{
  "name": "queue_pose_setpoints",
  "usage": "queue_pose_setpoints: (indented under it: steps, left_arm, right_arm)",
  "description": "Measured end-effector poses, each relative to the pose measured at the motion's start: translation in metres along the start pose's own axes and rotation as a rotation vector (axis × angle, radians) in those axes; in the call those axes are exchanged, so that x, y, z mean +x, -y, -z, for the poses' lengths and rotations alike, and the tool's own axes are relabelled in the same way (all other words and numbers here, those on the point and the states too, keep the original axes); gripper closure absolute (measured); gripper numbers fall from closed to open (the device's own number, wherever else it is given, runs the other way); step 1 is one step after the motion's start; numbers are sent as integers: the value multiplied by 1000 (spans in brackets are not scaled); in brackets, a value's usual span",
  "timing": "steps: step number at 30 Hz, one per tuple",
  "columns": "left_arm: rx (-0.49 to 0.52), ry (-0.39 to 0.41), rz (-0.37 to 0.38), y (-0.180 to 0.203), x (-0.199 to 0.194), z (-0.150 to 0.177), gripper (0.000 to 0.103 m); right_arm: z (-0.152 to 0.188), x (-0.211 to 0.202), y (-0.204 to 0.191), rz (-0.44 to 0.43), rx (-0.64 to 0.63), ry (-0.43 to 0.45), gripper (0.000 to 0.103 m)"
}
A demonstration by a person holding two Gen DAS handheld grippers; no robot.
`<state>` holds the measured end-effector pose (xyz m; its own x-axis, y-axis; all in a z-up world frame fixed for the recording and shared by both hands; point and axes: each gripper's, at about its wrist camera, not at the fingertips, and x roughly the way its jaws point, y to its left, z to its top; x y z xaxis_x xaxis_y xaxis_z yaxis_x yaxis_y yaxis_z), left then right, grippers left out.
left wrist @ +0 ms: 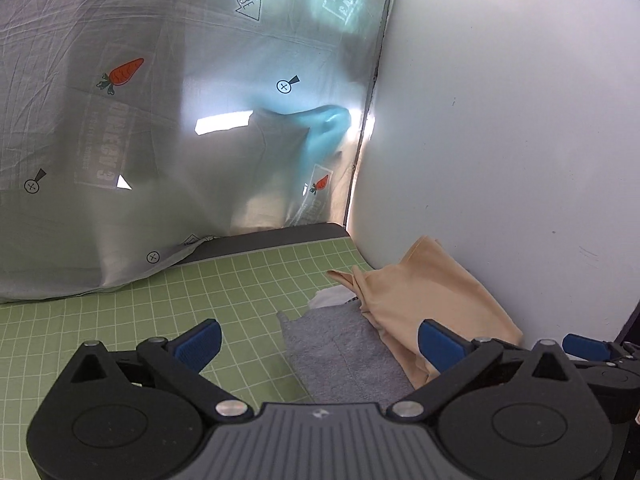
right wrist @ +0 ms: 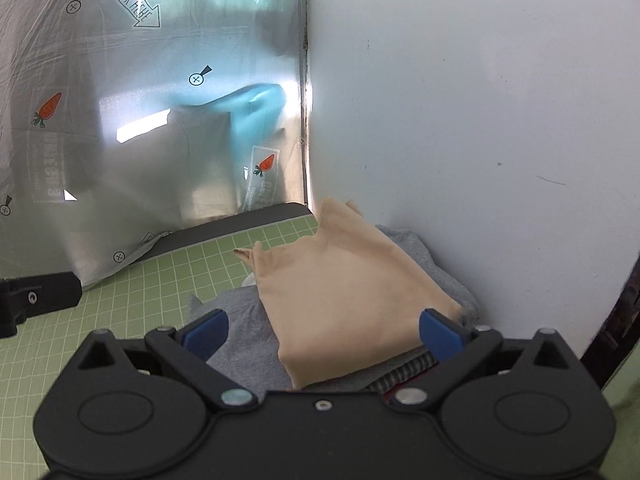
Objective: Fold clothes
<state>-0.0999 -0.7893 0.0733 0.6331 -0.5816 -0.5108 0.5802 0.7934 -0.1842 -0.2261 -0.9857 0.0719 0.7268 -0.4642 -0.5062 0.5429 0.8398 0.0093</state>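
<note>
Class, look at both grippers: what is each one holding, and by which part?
Nothing. The left gripper and right gripper both have open, empty jaws above the folded clothes.

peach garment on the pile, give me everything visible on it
The peach, thin, smooth-looking fabric garment is folded into a rough flat rectangle with a few soft creases. It lies on top of grey knit clothing, against the white wall, over the green grid mat. A narrow strap-like end sticks out at its far left corner. Both open tongs, right and left, are near it; neither grips it.
</note>
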Motion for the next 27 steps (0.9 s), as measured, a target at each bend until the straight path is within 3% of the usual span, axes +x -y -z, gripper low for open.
queue_pose_setpoints:
  steps: [14, 27]
  left_arm:
    - [145, -89, 27, -14, -37, 44, 0]
    - [158, -100, 32, -18, -46, 52, 0]
  right_arm:
    - [51, -53, -21, 74, 53, -77, 0]
    - [64, -62, -32, 82, 41, -103, 0]
